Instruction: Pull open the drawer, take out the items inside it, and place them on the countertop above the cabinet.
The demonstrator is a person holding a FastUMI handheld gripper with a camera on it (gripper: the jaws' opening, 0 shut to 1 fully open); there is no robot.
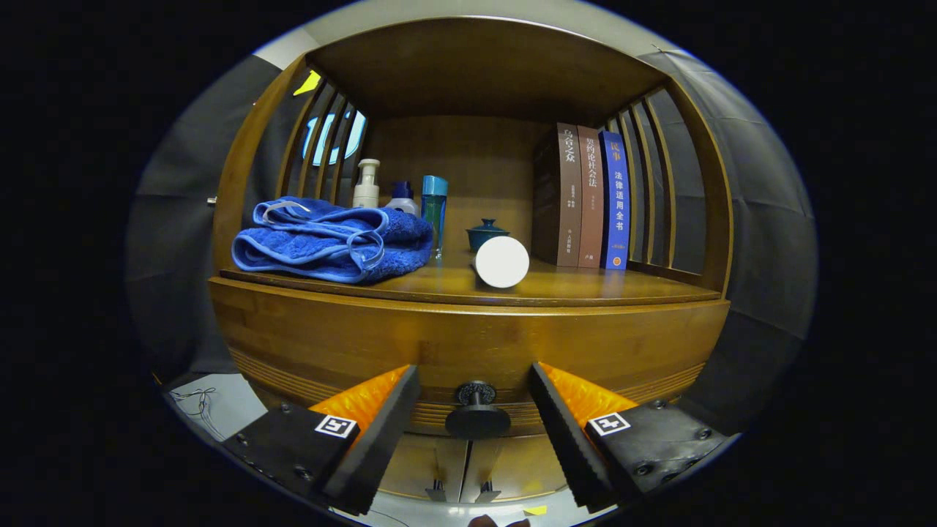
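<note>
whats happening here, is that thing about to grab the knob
It looks that way. A hand-held gripper faces a wooden cabinet, its jaws open on either side of the dark drawer knob without touching it. The drawer is shut, so nothing has come out yet. On the countertop above sit a folded blue towel, some bottles, a small teal lidded cup, a white cylinder and three upright books.

Three books (590,196) stand upright at the right of the tabletop (585,289), and three bottles (399,192) stand at the far left. There is one folded blue towel (329,240), one lidded teal cup (486,235), one white cylinder (501,262) and one drawer knob (477,410) between the two fingers of the spread tool (476,439).
</note>
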